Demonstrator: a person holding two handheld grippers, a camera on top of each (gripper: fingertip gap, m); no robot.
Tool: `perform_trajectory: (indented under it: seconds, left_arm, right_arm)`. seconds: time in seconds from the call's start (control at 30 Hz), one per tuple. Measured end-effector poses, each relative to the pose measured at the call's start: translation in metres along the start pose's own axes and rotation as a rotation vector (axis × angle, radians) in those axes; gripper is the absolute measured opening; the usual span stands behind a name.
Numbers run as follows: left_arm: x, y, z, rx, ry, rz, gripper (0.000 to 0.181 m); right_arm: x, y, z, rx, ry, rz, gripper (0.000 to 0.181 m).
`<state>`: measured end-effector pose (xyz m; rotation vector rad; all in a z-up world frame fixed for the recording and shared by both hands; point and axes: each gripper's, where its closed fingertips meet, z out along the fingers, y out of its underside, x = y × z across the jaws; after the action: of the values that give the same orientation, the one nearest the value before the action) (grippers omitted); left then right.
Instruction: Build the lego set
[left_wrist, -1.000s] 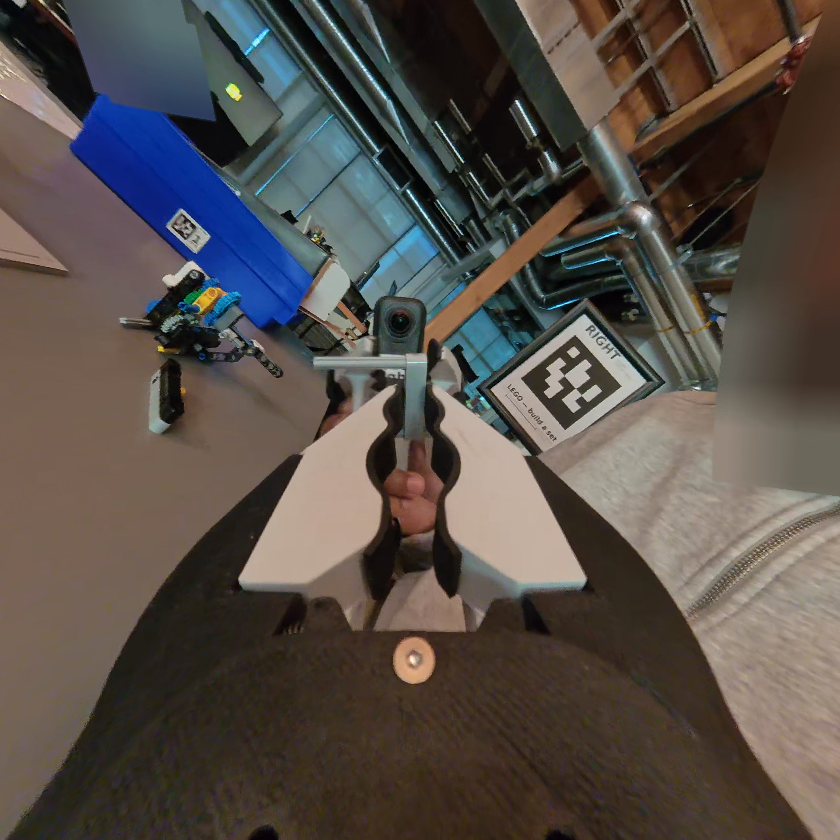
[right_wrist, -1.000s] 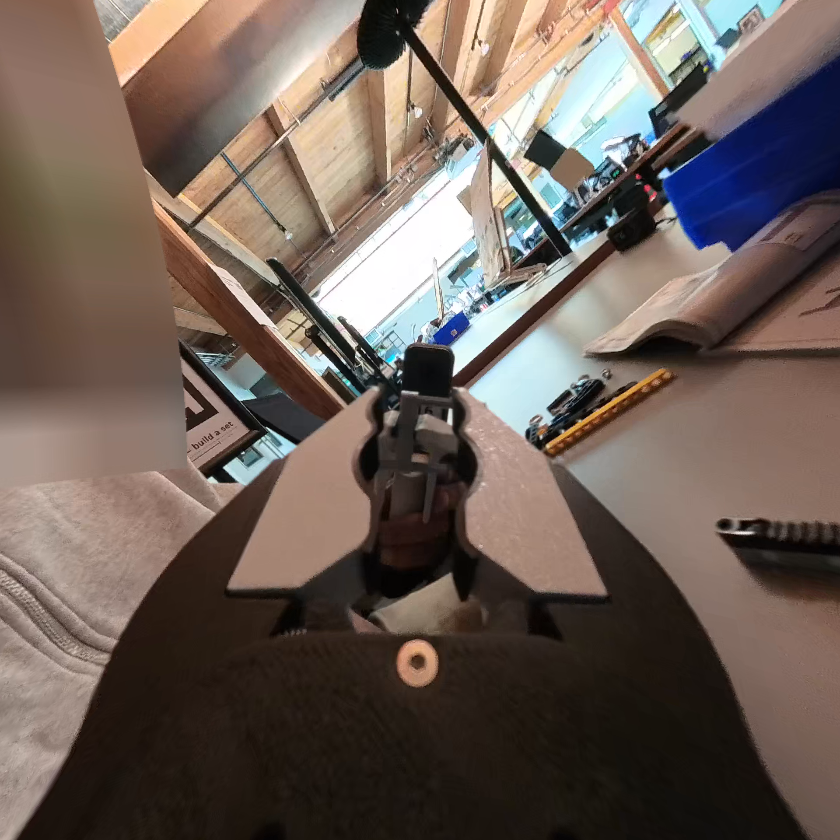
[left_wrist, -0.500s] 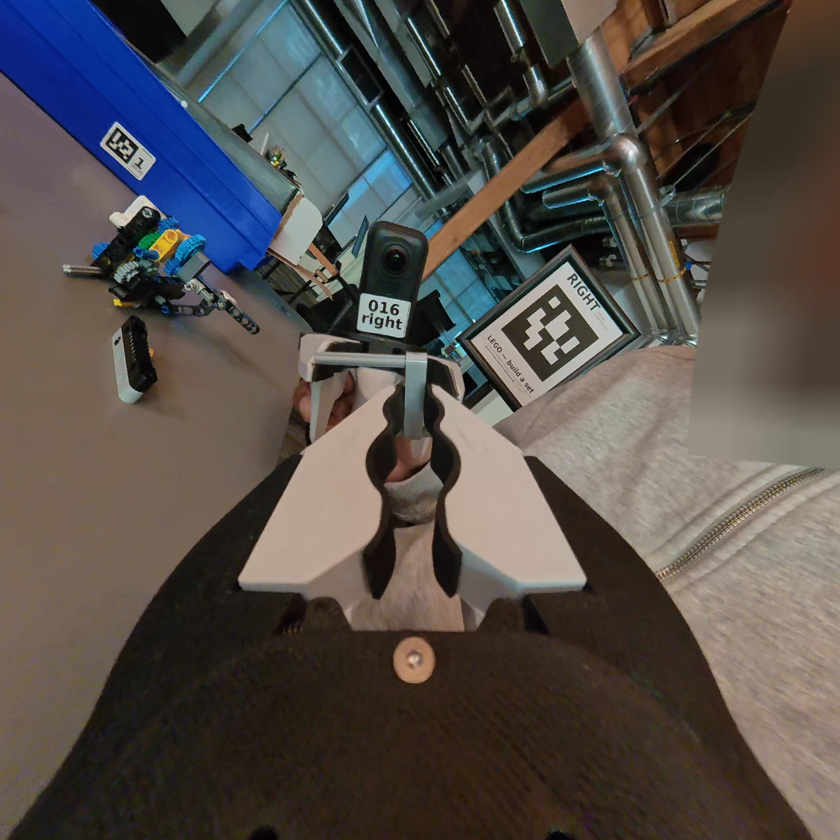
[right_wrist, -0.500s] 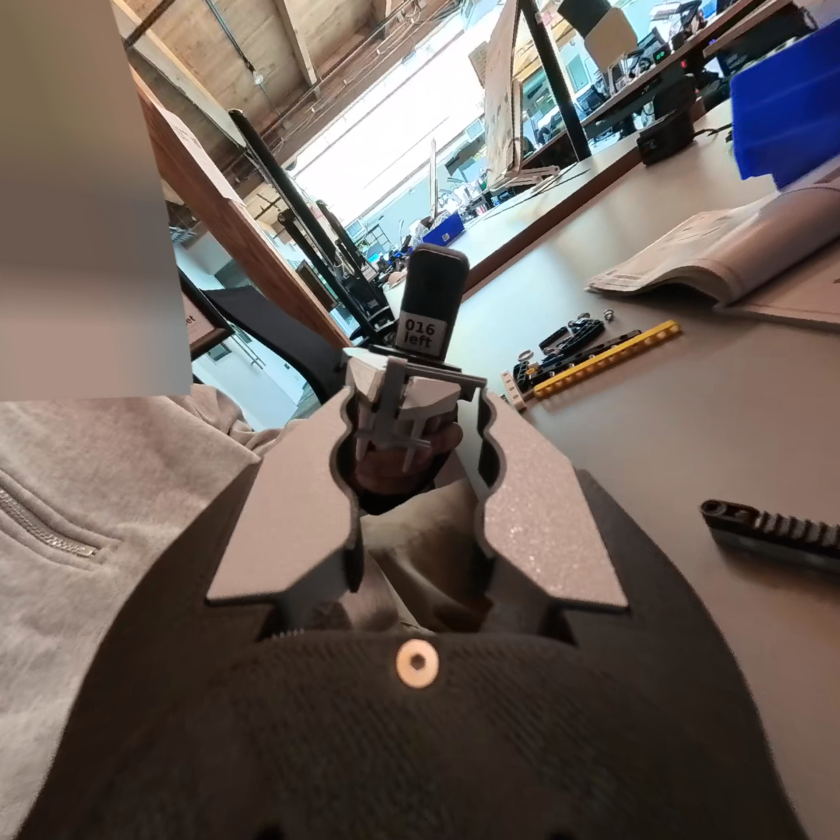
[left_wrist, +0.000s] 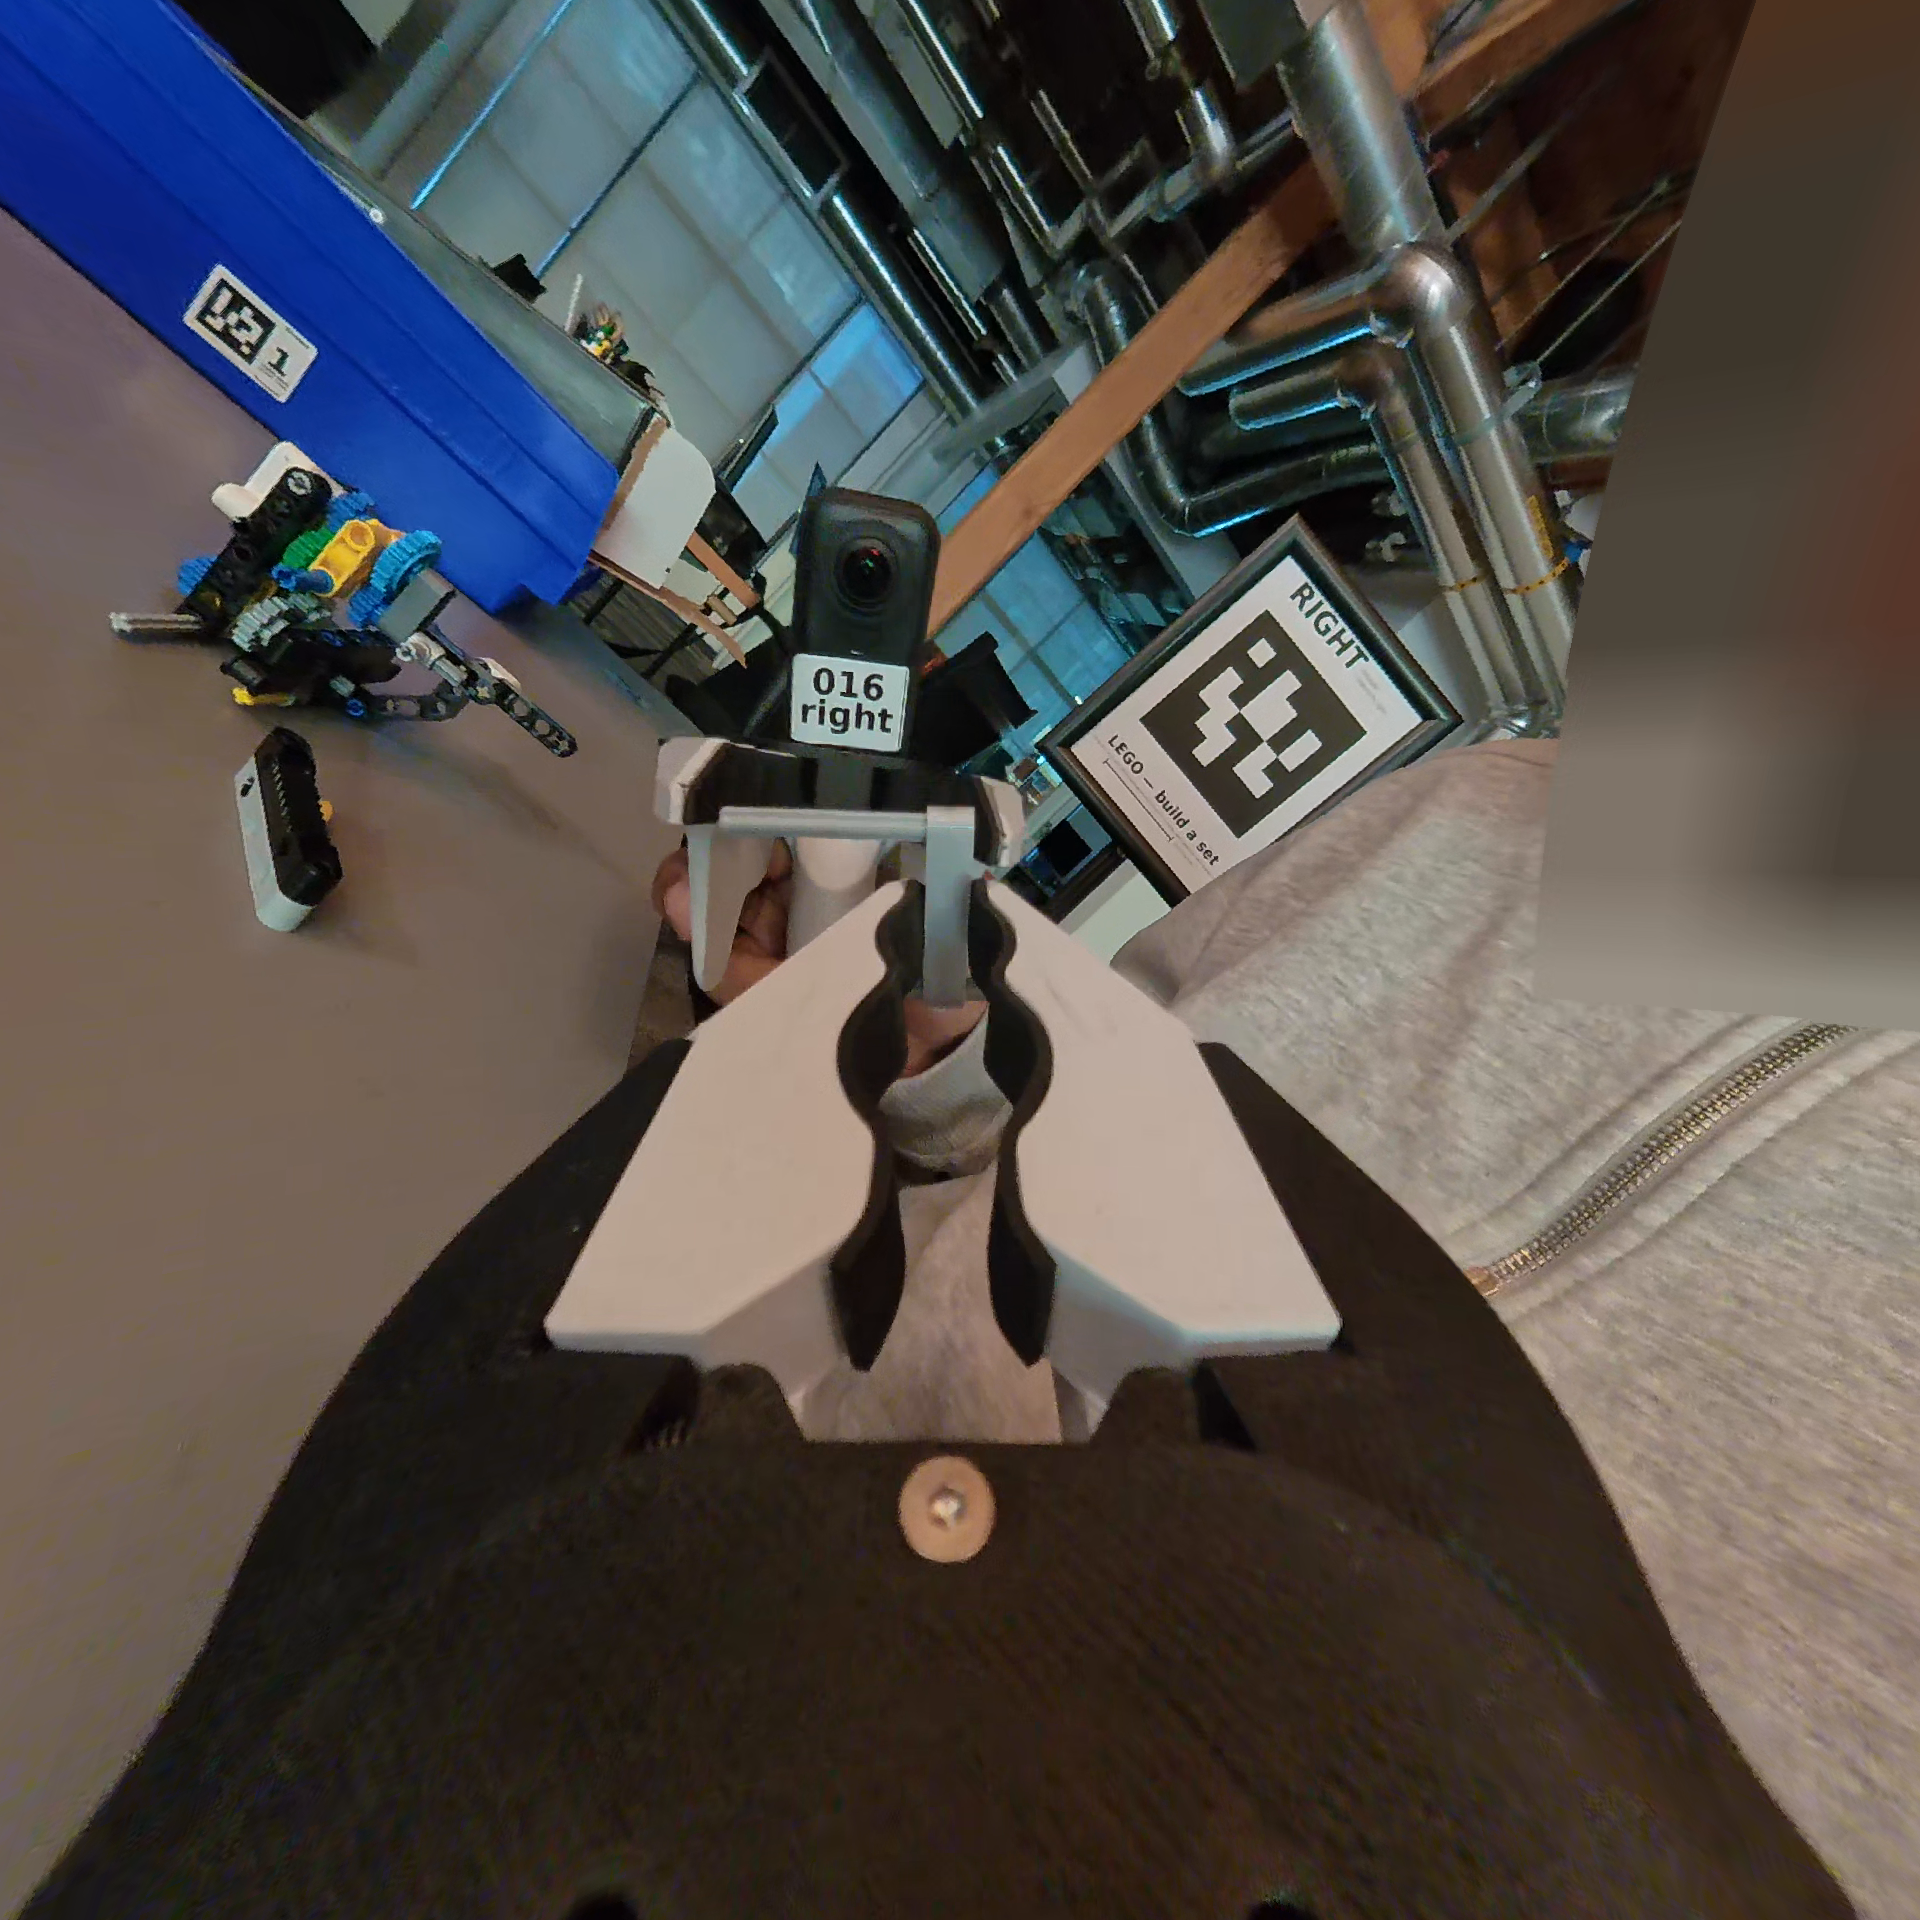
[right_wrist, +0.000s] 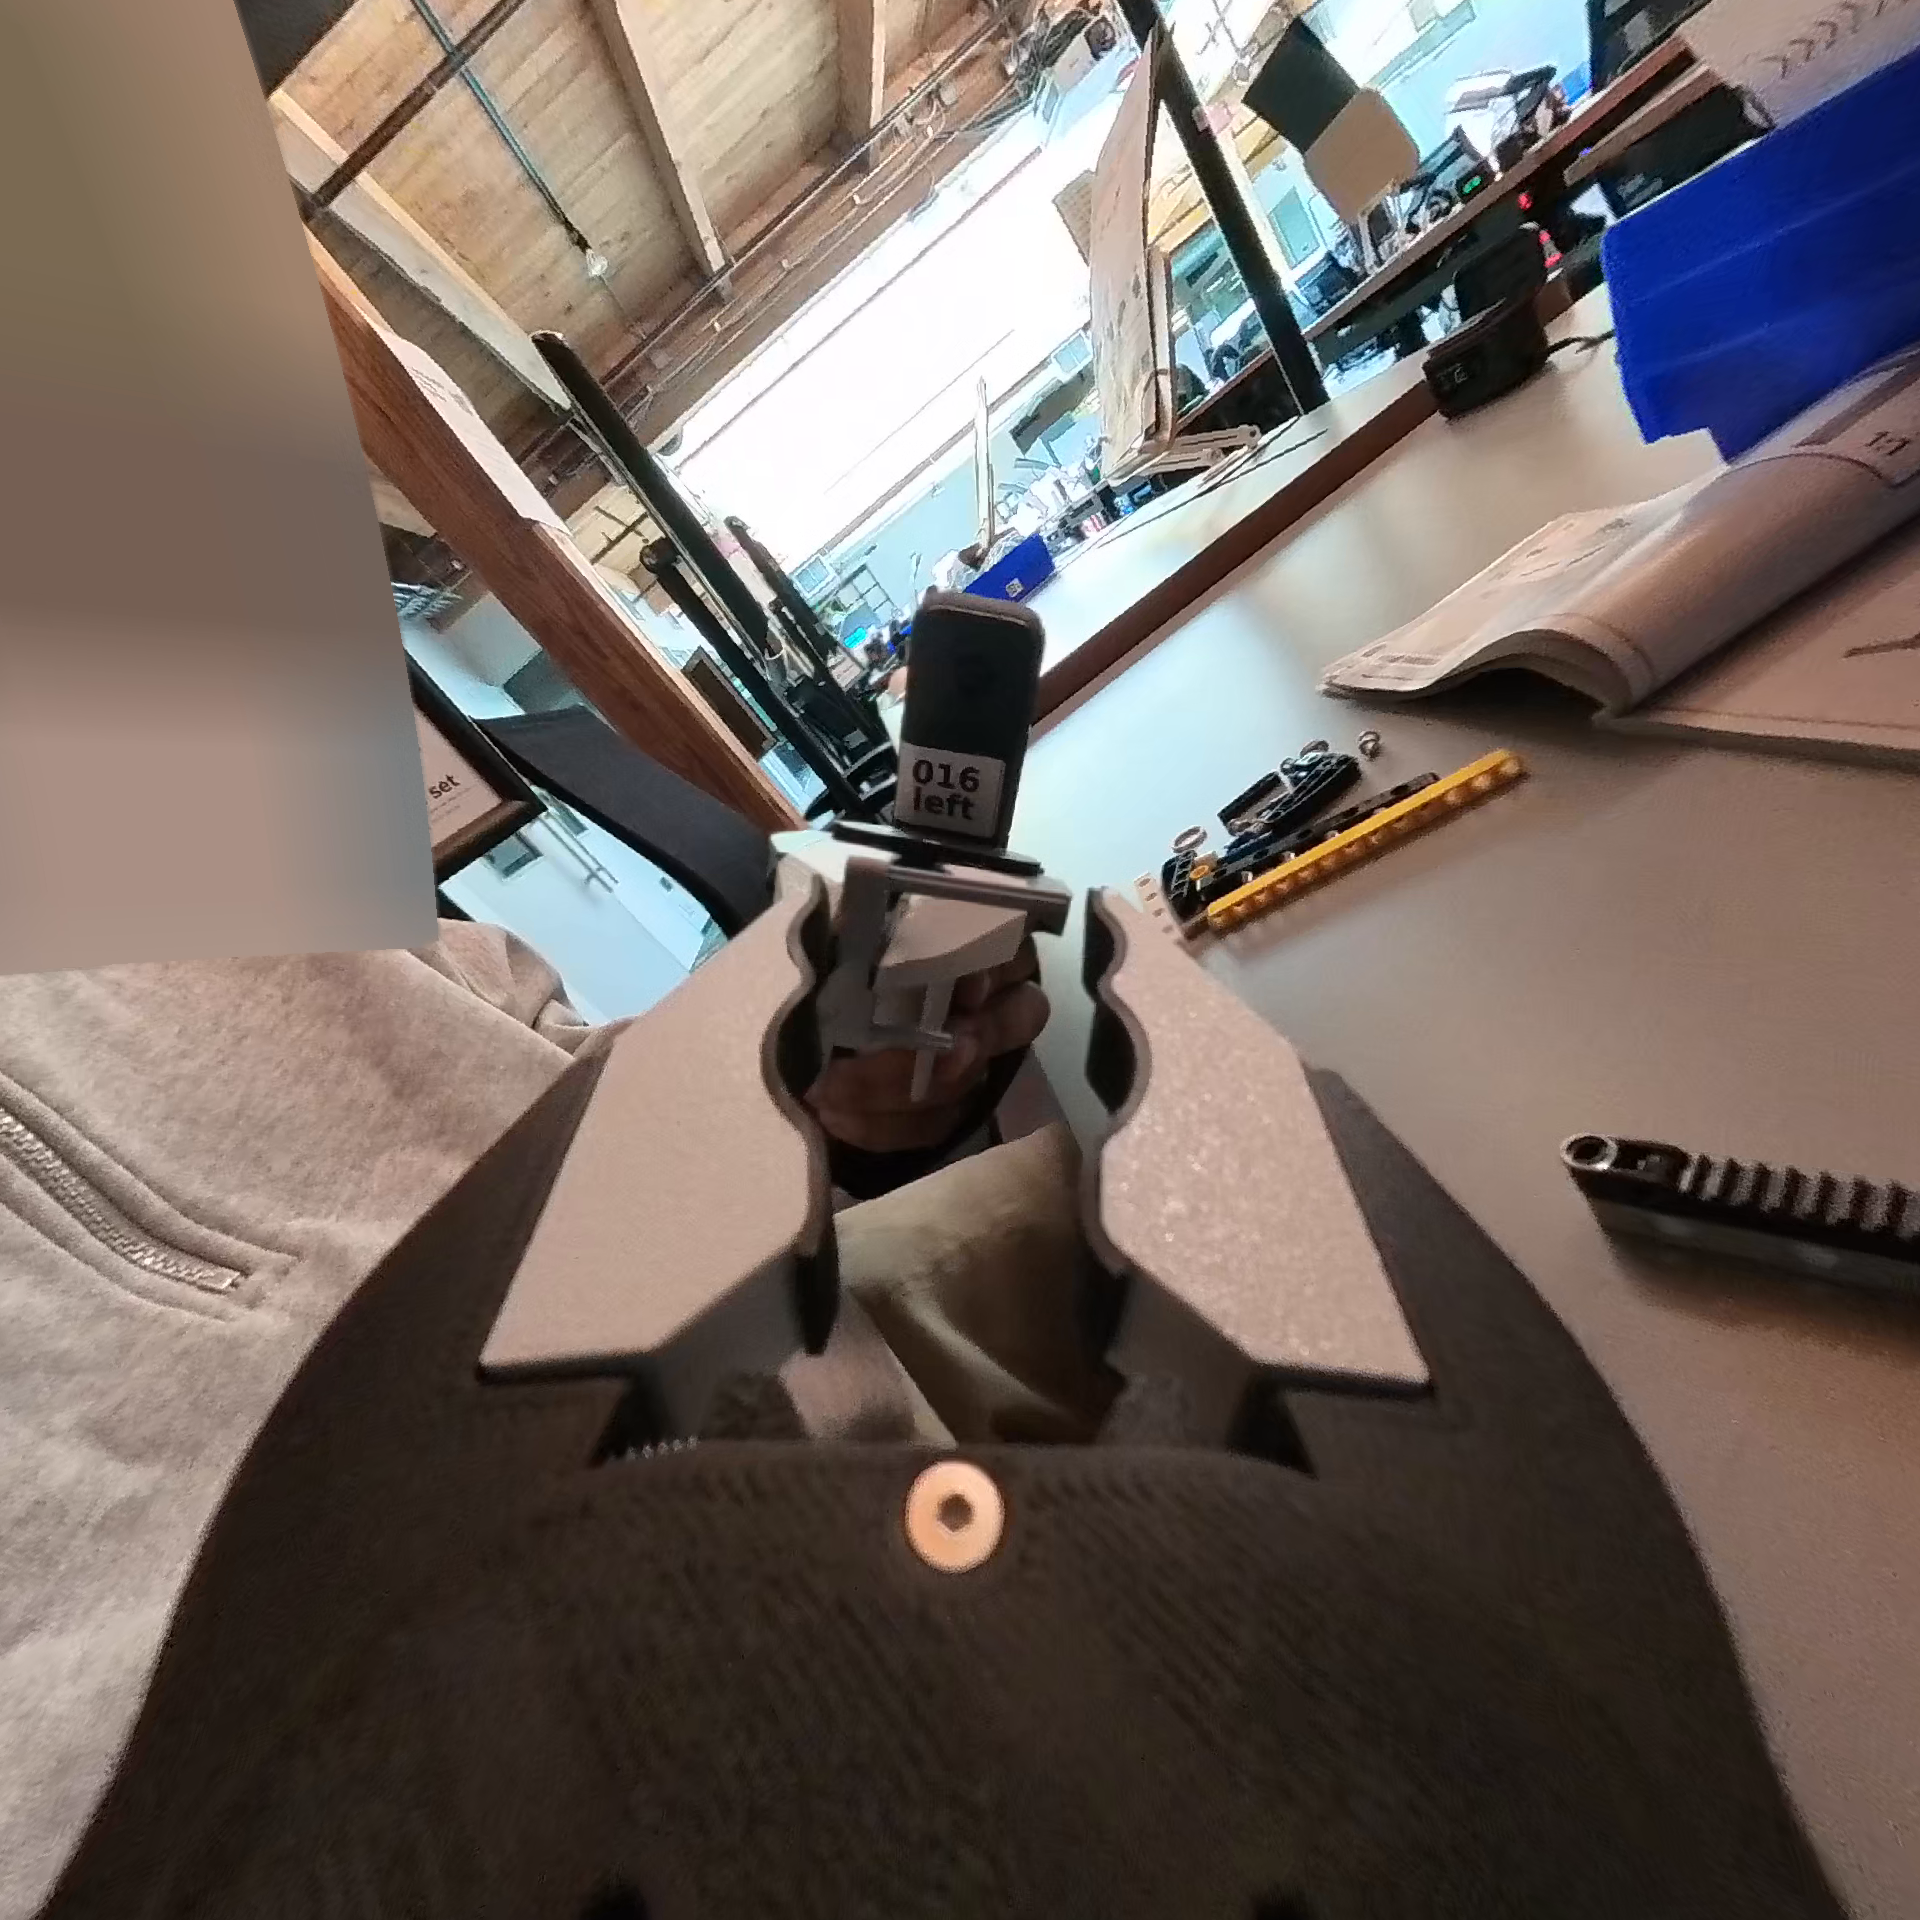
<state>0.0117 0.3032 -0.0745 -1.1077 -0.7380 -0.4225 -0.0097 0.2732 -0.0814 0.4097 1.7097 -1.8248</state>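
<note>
Partly built model (left_wrist: 312, 613) on table (left_wrist: 260, 1143) before bin (left_wrist: 343, 312); toothed block (left_wrist: 286, 831) near it. Long beam (right_wrist: 1371, 842) beside small parts (right_wrist: 1262, 805), booklet (right_wrist: 1621, 634) behind.

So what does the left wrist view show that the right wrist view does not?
Only the left wrist view shows the colourful partly built lego model and a framed marker sign. Only the right wrist view shows the yellow beam, the open booklet and a black toothed piece. Both show the grey table, a blue bin and the grey sweater.
</note>
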Motion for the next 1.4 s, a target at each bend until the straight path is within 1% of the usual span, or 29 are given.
perform_trajectory:
  seconds: [0.07,0.2,0.87,1.33,1.37,1.4]
  left_arm:
    - [0.001,0.002,0.001,-0.013,-0.002,0.012,0.005]
    - [0.001,0.003,0.001,-0.022,-0.004,0.018,0.005]
    - [0.000,0.004,0.002,-0.029,-0.024,0.022,0.005]
    - [0.000,0.004,0.003,-0.021,-0.007,-0.001,0.005]
    - [-0.001,0.005,0.003,-0.023,-0.012,-0.003,0.005]
    - [-0.011,0.007,0.002,-0.035,-0.070,-0.005,0.006]
  right_arm:
    - [-0.002,0.003,0.002,-0.016,-0.010,-0.002,0.044]
    - [-0.003,0.004,0.002,-0.023,-0.009,-0.008,0.042]
    - [-0.003,0.006,0.001,-0.077,-0.008,0.024,0.041]
    - [-0.005,0.007,0.001,-0.087,-0.015,0.034,0.040]
    - [-0.006,0.007,0.001,-0.088,-0.019,0.032,0.022]
    - [-0.011,0.004,0.001,-0.064,-0.034,0.026,0.004]
